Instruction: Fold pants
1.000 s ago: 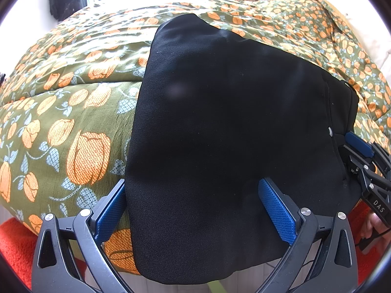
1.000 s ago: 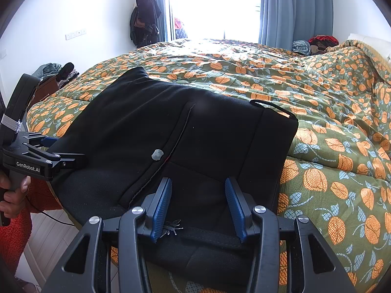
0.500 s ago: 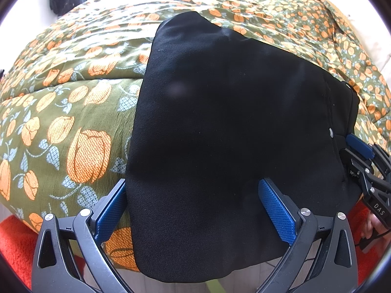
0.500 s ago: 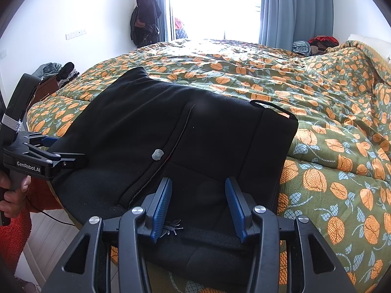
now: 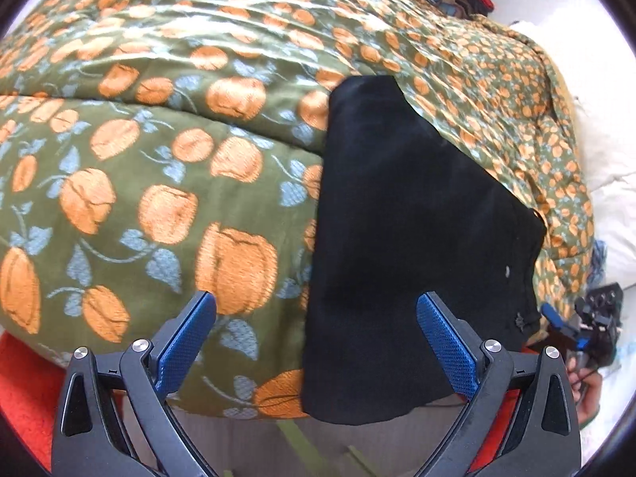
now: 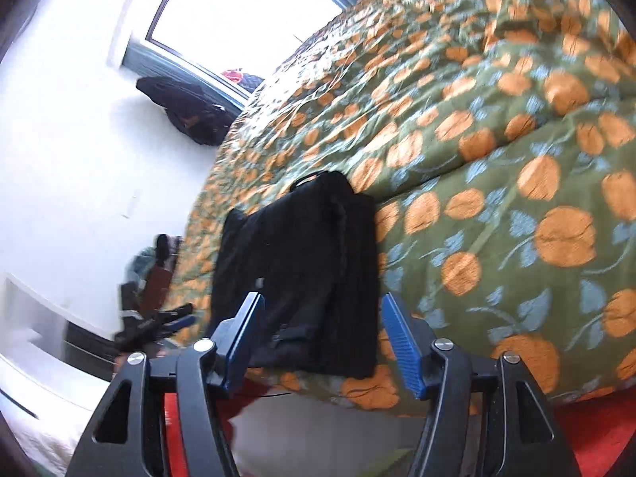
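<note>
Pants (image 5: pixel 413 246), black and folded into a compact block, lie at the near edge of the bed on the orange-tulip quilt (image 5: pixel 167 183), their near end drooping over the side; the cloth looks soft and limp, so I judge it best pinched at a corner or the folded edge. Left gripper (image 5: pixel 318 342) and right gripper (image 6: pixel 322 338) both hang clear with fingers spread wide, holding nothing. Only the right wrist view shows the window (image 6: pixel 238 12) and wall.
</note>
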